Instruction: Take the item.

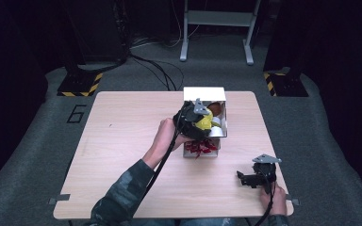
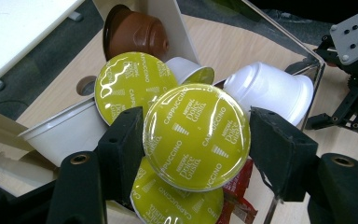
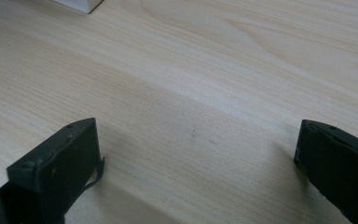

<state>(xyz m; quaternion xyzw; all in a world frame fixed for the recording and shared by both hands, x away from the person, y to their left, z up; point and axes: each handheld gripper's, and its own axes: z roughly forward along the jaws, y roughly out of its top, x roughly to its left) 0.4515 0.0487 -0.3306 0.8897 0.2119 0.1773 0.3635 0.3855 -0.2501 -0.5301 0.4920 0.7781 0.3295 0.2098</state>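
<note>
Midway, it seems: left gripper (image 2: 196, 140) clamps a capsule (image 2: 196, 137) over the box (image 1: 204, 94) at 12 o'clock, others inside, while right gripper (image 3: 196, 163) gapes empty

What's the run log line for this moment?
left gripper: shut on cappuccino capsule, over box | right gripper: open above table
</note>
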